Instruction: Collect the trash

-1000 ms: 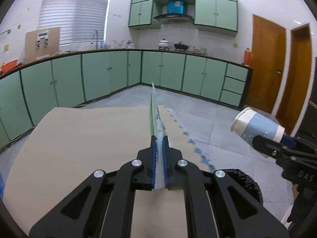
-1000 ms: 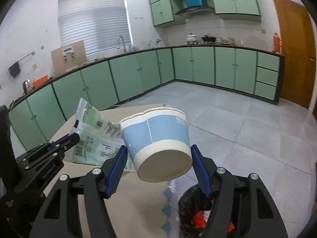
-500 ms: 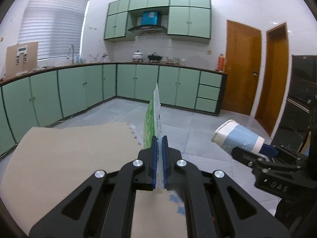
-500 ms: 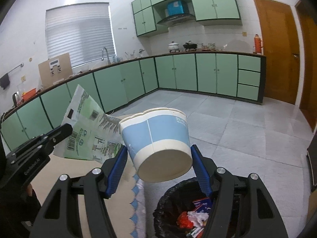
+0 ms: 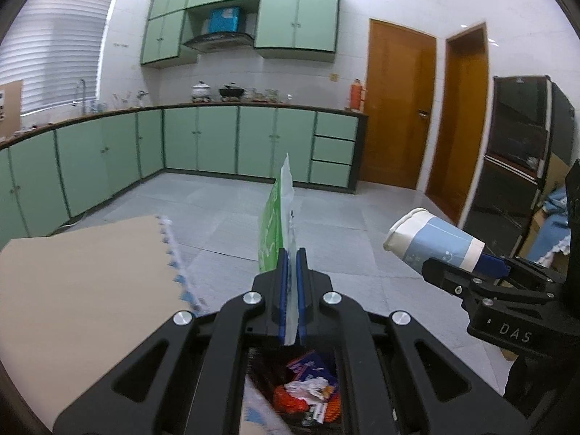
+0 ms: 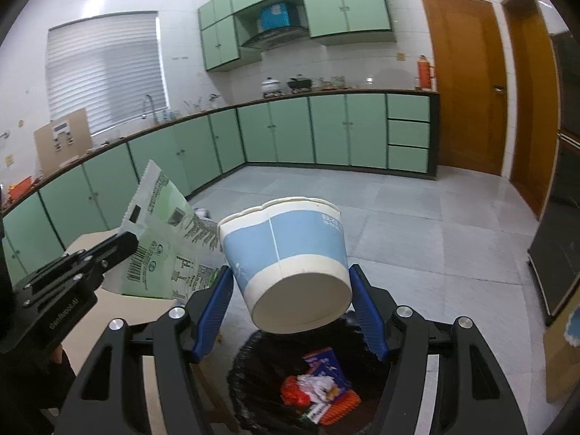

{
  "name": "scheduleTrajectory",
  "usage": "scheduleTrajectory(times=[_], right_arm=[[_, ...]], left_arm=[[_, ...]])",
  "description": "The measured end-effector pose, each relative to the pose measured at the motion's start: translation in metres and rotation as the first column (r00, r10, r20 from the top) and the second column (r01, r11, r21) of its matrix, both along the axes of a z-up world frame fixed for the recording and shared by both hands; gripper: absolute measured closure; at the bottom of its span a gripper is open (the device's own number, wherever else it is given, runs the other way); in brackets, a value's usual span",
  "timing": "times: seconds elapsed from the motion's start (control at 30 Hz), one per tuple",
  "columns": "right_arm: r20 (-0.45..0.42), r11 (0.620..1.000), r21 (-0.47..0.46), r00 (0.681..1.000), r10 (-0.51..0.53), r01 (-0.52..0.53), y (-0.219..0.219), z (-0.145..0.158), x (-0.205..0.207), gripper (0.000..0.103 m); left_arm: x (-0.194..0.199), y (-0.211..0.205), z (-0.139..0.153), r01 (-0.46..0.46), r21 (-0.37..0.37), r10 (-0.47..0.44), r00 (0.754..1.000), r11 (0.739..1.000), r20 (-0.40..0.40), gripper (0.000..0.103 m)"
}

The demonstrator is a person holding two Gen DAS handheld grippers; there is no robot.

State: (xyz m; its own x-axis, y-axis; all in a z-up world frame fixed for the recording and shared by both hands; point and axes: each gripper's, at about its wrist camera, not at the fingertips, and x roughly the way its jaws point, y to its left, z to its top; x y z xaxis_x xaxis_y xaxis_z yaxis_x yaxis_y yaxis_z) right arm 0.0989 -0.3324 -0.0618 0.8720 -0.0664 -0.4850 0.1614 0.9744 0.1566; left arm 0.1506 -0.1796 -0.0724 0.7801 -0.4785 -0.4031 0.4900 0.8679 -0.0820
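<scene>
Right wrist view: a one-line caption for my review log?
Right gripper holds a blue-and-white paper cup over the black trash bin; left gripper holds a green wrapper.

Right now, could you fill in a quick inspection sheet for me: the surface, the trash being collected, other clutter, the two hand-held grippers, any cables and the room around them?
Surface: tan table with a blue-patterned edge, beside the bin.
Job's things: green wrapper; blue and white paper cup, squashed at the rim; black-lined trash bin holding red, white and blue litter.
Clutter: nothing seen on the table.
Grippers: left hand-held gripper shut on the wrapper; right hand-held gripper shut on the cup, held over the bin.
Cables: nothing seen.
Surroundings: kitchen with green cabinets, grey tiled floor, two wooden doors, pots on the counter.
</scene>
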Motion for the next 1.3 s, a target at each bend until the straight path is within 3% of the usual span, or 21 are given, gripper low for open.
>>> scheduleTrajectory(times=[0.3,0.63,0.7,0.77,0.93,1.07,1.3], right_arm=[[-0.065,0.997,0.010,0.995,-0.070,0.071,-0.031,-0.033,-0.008,0.039],[-0.171,0.998,0.028,0.984,-0.055,0.061,-0.037,-0.072,0.009,0.038],[-0.196,0.998,0.017,0.979,-0.052,0.056,-0.035,-0.078,0.015,0.028],[-0.206,0.998,0.009,0.977,-0.057,0.060,-0.033,-0.082,0.018,0.022],[-0.217,0.998,0.011,0.974,-0.057,0.061,-0.031,-0.086,0.020,0.016],[-0.206,0.998,0.010,0.977,-0.055,0.058,-0.030,-0.078,0.017,0.006],[-0.178,0.998,0.045,0.984,-0.030,0.038,-0.023,-0.057,0.007,0.006]], left_arm=[[0.014,-0.040,-0.031,0.090,0.018,-0.089,0.995,0.996,-0.055,0.101],[0.027,-0.044,-0.057,0.082,0.073,-0.073,0.990,0.994,-0.119,0.099],[0.029,-0.041,-0.058,0.074,0.080,-0.064,0.990,0.994,-0.124,0.093],[0.030,-0.038,-0.058,0.062,0.082,-0.052,0.991,0.995,-0.124,0.077],[0.032,-0.031,-0.055,0.044,0.081,-0.034,0.992,0.996,-0.123,0.060],[0.030,-0.022,-0.047,0.036,0.065,-0.029,0.993,0.997,-0.117,0.046],[0.019,-0.003,-0.024,0.012,0.051,-0.008,0.997,0.999,-0.077,0.028]])
